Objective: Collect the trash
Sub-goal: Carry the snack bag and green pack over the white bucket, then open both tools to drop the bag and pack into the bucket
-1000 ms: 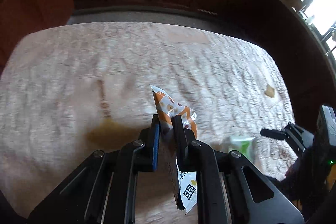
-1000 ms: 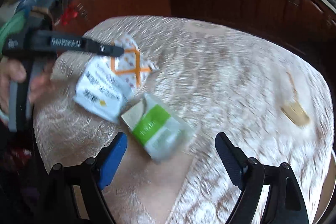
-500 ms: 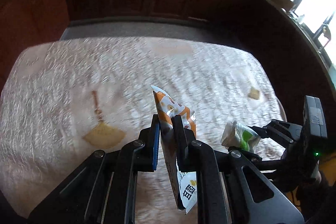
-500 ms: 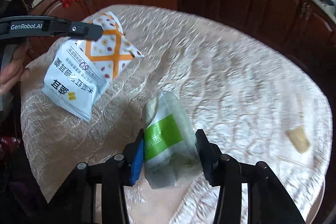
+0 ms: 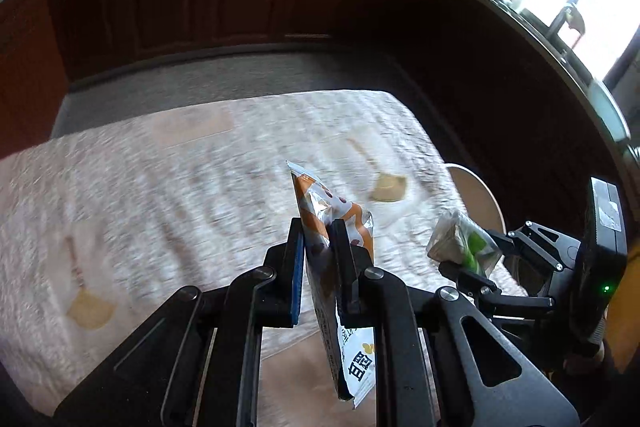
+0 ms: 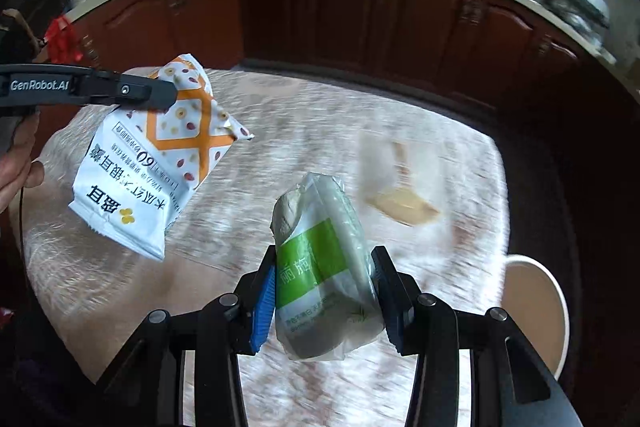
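My left gripper (image 5: pixel 318 231) is shut on an orange-and-white snack packet (image 5: pixel 344 307), which hangs edge-on between its jaws above the table. In the right wrist view the same snack packet (image 6: pixel 160 163) dangles from the left gripper (image 6: pixel 164 95) at upper left. My right gripper (image 6: pixel 324 287) is shut on a clear wrapper with a green label (image 6: pixel 320 275), lifted off the cloth. In the left wrist view that green wrapper (image 5: pixel 464 247) shows at the right, held in the right gripper (image 5: pixel 480 259).
A cream patterned tablecloth (image 5: pixel 180 187) covers the table. A tan wooden scoop (image 6: pixel 404 207) lies on it, seen in the left wrist view as the scoop (image 5: pixel 386 187). A round white rim (image 6: pixel 552 291) sits by the table's right edge. Dark wooden cabinets (image 6: pixel 360 19) line the back.
My right gripper closed on the green wrapper and lifted it off the cloth. Both grippers rose and swung across the table with their packets.
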The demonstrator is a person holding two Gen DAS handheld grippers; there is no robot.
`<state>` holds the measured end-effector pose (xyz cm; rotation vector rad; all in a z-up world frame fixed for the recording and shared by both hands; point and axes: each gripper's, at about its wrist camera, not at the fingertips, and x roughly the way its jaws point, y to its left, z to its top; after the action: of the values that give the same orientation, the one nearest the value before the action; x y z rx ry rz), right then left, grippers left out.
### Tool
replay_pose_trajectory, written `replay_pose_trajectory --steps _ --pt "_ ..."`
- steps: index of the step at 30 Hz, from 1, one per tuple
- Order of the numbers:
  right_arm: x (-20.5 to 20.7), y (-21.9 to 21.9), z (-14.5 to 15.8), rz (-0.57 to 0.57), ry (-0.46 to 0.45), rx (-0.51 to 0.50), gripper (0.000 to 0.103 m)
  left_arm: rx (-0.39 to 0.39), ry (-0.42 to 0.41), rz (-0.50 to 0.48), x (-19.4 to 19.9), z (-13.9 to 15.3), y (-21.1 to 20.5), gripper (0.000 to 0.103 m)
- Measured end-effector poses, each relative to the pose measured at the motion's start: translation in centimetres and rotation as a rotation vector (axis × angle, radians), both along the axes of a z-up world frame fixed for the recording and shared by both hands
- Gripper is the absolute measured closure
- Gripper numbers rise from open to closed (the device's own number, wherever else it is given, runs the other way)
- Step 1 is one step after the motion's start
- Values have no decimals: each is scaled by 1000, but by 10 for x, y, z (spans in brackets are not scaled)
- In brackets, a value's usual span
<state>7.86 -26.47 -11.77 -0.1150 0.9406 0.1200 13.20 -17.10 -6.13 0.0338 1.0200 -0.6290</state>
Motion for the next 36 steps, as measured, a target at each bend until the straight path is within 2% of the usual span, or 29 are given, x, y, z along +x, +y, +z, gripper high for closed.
replay_pose_trajectory --steps 8,17,22,32,34,35,36 --pt "-25 -69 6 -146 -17 2 60 -4 -3 -99 -5 3 -76 93" --pt "-55 -166 7 -387 -13 25 60 -37 16 -185 -14 -1 -170 93" --pt "-69 -212 -9 -511 29 57 60 -43 40 -228 -21 -15 -221 93" --pt "-72 -250 -49 -610 100 93 58 -4 52 -219 -29 -50 -265 91" --pt "-65 -256 -54 -635 101 92 48 -1 58 -226 -30 -55 -268 88" --pt "-64 -258 -56 -644 101 90 48 -1 62 -230 -31 -57 -268 80" --pt "-64 -260 -59 -653 104 91 47 3 65 -233 -31 -59 -269 65"
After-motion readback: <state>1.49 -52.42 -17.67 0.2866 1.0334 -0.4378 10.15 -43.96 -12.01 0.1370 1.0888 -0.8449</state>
